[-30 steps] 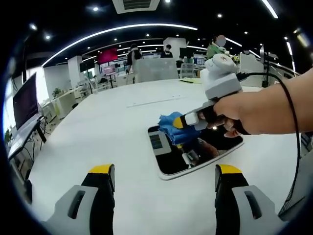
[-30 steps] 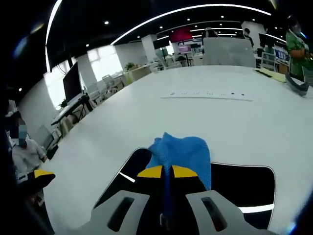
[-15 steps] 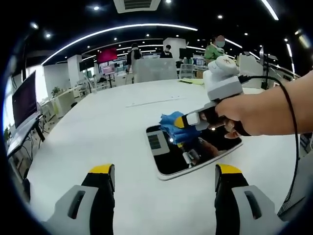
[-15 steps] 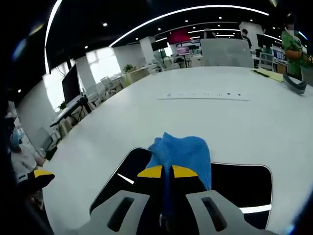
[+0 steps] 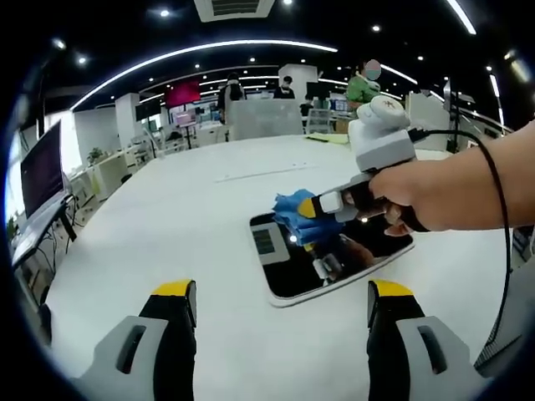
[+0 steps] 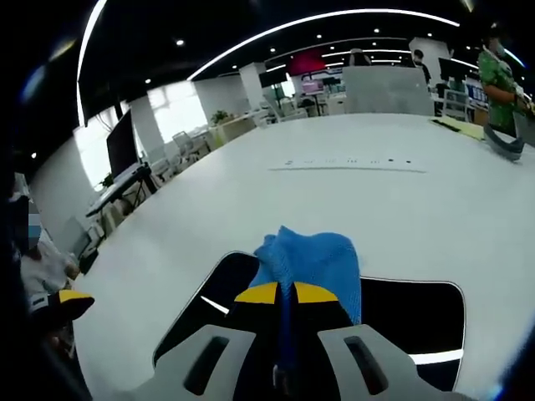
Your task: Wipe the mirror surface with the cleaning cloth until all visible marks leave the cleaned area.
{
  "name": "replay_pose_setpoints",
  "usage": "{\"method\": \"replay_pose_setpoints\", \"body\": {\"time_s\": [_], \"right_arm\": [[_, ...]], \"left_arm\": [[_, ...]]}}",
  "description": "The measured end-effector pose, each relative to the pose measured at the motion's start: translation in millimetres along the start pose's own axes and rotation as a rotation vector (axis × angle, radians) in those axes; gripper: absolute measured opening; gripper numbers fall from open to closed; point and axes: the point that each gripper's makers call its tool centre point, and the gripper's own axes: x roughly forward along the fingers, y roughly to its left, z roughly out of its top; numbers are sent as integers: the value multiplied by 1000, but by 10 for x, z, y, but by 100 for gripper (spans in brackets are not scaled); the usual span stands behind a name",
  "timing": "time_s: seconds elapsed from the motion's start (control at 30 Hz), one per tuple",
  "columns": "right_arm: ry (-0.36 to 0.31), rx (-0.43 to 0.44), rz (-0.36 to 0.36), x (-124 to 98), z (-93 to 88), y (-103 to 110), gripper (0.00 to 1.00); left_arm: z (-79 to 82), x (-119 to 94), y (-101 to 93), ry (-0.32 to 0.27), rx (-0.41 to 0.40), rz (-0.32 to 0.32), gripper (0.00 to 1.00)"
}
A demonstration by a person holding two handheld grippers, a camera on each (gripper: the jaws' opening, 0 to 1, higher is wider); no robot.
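A dark rectangular mirror (image 5: pixel 334 263) lies flat on the white table (image 5: pixel 201 209). A blue cleaning cloth (image 5: pixel 298 221) rests on its far left part. My right gripper (image 5: pixel 316 208), held by a hand, comes in from the right and is shut on the cloth. In the right gripper view the yellow-tipped jaws are closed together on the blue cloth (image 6: pixel 313 259), which presses on the mirror (image 6: pixel 418 317). My left gripper (image 5: pixel 280 296) hovers open over the table, short of the mirror's near edge, with nothing between its fingers.
The white table (image 6: pixel 393 200) stretches far beyond the mirror, with a thin line of small marks (image 6: pixel 351 164) further off. A monitor (image 5: pixel 42 171) and desks stand at the left. People stand at the far end of the room.
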Motion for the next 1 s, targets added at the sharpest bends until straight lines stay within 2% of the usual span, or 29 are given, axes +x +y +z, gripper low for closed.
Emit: {"method": "replay_pose_setpoints", "body": {"time_s": [0.6, 1.0], "right_arm": [[-9, 30, -28, -87, -3, -221, 1], [-11, 27, -30, -83, -3, -238, 1]], "left_arm": [[-3, 18, -12, 1, 3, -5, 84], [1, 0, -11, 2, -3, -6, 84]]}}
